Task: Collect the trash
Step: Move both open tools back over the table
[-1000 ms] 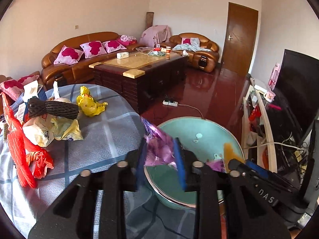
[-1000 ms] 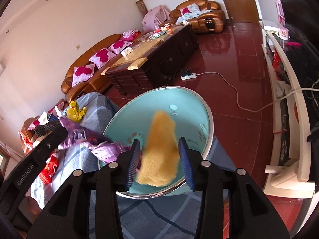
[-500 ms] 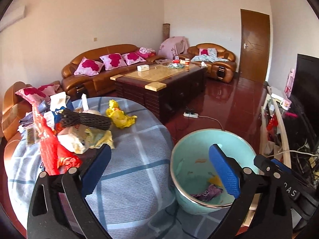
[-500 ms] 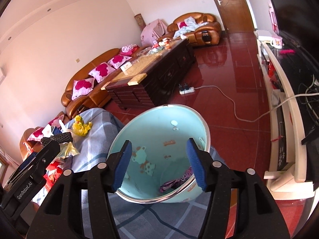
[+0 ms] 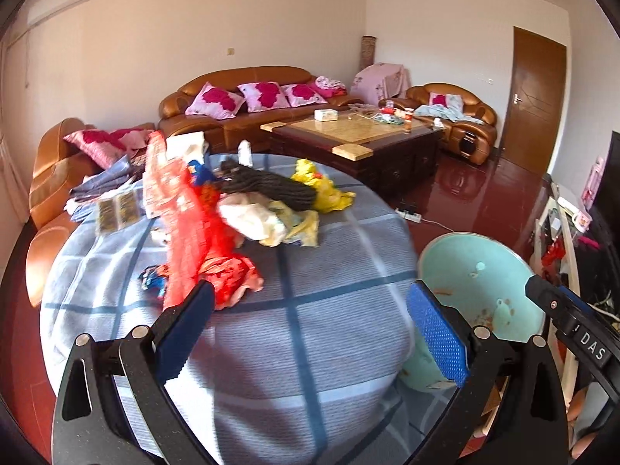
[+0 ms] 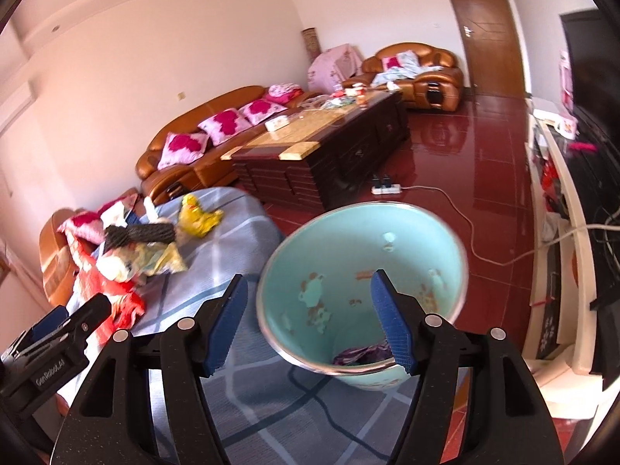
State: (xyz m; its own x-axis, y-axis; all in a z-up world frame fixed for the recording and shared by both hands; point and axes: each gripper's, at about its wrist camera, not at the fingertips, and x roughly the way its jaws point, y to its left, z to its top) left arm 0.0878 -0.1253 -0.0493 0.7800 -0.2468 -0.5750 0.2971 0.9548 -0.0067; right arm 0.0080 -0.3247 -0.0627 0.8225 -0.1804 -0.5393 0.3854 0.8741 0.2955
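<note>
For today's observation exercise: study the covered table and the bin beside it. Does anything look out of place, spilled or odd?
Yes. Loose litter sits heaped on the checked tablecloth: a red net bag, a yellow wrapper, a dark mesh sleeve and crumpled pale packets. It belongs in the teal bin, which holds only a purple wrapper that shows.

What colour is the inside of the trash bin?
Light teal bin, with small cartoon prints; clearest in the right wrist view.

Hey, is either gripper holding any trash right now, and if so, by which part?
No. The left gripper is wide open and empty; the right gripper is opening with nothing between its jaws.
</note>
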